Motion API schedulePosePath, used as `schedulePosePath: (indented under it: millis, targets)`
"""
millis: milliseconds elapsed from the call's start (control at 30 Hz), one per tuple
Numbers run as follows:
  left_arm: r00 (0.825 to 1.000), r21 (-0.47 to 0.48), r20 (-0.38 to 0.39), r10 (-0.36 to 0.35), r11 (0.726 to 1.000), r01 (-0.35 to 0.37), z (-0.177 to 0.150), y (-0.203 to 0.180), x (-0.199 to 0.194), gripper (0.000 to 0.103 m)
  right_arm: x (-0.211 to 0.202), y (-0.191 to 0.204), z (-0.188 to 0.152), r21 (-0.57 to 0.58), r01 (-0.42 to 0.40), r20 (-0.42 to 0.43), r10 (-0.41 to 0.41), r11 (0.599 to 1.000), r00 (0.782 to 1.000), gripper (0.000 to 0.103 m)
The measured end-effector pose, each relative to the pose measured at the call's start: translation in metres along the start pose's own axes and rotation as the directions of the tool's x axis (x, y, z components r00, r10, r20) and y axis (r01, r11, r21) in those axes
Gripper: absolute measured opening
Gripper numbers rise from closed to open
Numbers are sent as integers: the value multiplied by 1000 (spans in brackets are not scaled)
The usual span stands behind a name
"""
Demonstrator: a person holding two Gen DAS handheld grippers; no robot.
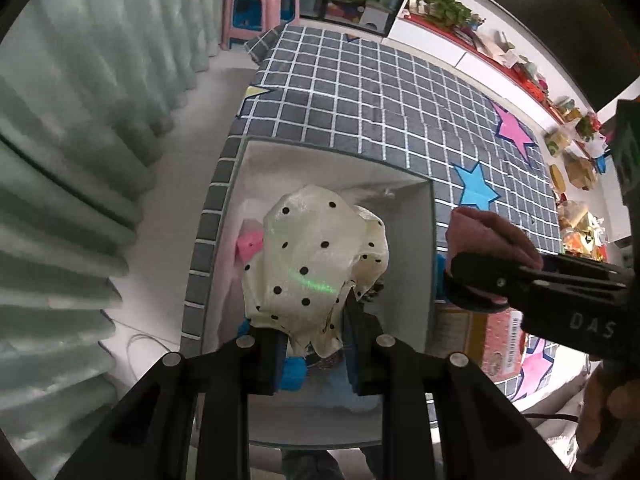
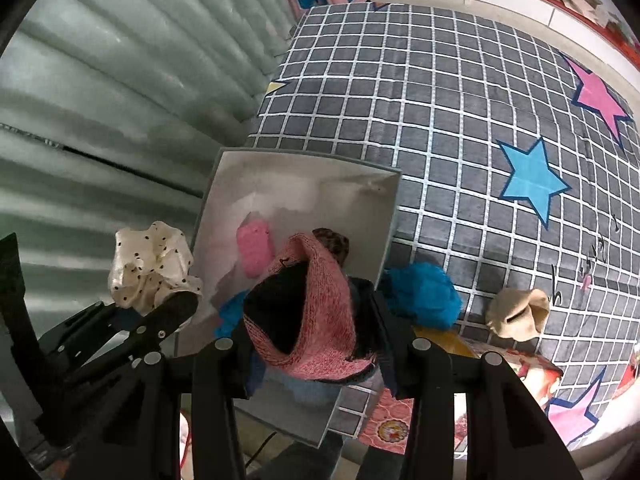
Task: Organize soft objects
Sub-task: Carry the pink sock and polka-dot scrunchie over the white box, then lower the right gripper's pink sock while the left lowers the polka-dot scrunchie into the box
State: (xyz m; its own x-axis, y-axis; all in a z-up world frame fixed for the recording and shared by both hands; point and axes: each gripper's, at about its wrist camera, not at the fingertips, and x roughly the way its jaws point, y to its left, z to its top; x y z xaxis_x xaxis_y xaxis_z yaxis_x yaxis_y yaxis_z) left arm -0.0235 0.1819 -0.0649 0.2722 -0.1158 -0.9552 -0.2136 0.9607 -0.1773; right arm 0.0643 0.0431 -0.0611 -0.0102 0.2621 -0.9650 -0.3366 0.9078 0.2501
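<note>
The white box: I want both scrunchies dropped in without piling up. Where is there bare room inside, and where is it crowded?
Inside the white box, the far part between the back wall and the pink item is bare. The near half is crowded: the pink item, a leopard-print piece and blue pieces lie there. Outside, the checked cloth beyond the box lies open.

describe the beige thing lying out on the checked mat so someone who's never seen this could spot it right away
Start at the grey checked mat with stars. Just right of the white box on the mat lies a fluffy blue item, and further right again sits the crumpled beige fabric piece. It is the only plain tan item, lying loose on the mat, in neither claw.
</note>
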Motion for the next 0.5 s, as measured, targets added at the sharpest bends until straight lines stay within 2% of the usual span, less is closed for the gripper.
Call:
schedulePosePath:
  millis: [500]
  targets:
    - [998, -18, -39, 46, 999, -47, -1, 6, 21, 27, 15, 13, 8, -29, -11, -38, 10, 1000, 999, 47]
